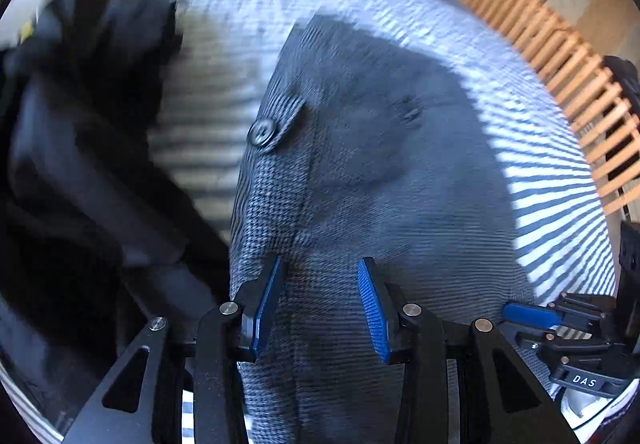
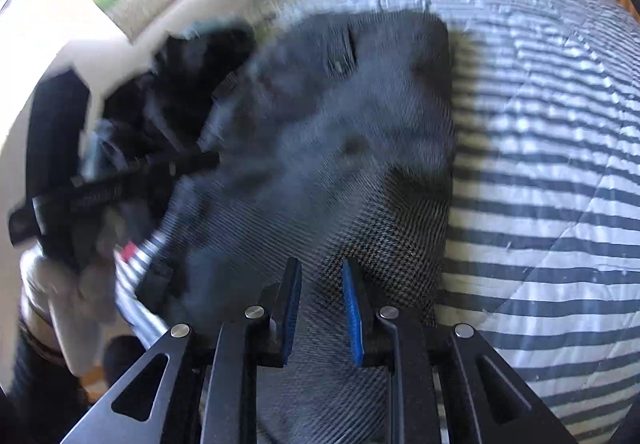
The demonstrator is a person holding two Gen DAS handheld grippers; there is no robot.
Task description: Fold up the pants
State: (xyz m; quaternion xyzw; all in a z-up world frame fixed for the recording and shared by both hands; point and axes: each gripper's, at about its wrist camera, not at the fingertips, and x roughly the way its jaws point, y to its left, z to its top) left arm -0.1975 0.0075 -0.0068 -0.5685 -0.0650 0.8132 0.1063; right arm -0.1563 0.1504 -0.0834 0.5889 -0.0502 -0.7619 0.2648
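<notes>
While the grey houndstooth pants [image 1: 360,172] are lying spread on the striped bed cover [image 1: 552,204], the left hand-held gripper [image 1: 320,308] is hovering over their near edge with its blue pads [image 1: 370,308] spread apart, gripping nothing. The right hand-held gripper [image 2: 322,308] is sitting partly parted over the same fabric. A heap of dark clothes [image 1: 88,148] is resting to the left, beside the pants' button [image 1: 261,132].

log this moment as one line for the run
task: fold pants | left gripper: open over grey pants | right gripper: open over pants | surface: striped bedspread
</notes>
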